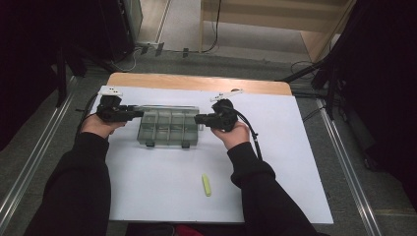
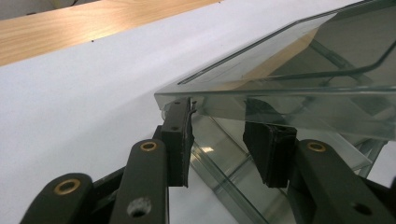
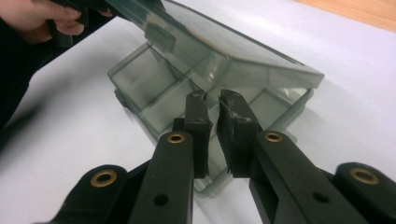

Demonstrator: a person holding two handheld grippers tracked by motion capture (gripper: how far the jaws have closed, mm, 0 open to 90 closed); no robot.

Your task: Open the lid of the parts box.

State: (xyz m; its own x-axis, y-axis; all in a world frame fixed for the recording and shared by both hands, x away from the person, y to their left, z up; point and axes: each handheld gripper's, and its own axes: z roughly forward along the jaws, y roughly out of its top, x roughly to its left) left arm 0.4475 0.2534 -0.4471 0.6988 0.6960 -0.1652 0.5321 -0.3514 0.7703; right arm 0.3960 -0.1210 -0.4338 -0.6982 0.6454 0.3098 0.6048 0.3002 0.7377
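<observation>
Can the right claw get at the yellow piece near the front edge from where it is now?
Probably yes: the yellow piece lies alone on the white mat, and the right claw, nearly shut at the box, grips nothing.

The raised clear smoky lid (image 2: 280, 70) of the compartmented plastic box is running off the left gripper view's right edge, hiding the compartments beneath it.

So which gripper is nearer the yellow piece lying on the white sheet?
Right. The right gripper sits at the box's right end, above the yellow piece; the left gripper is across the box, farther away.
</observation>
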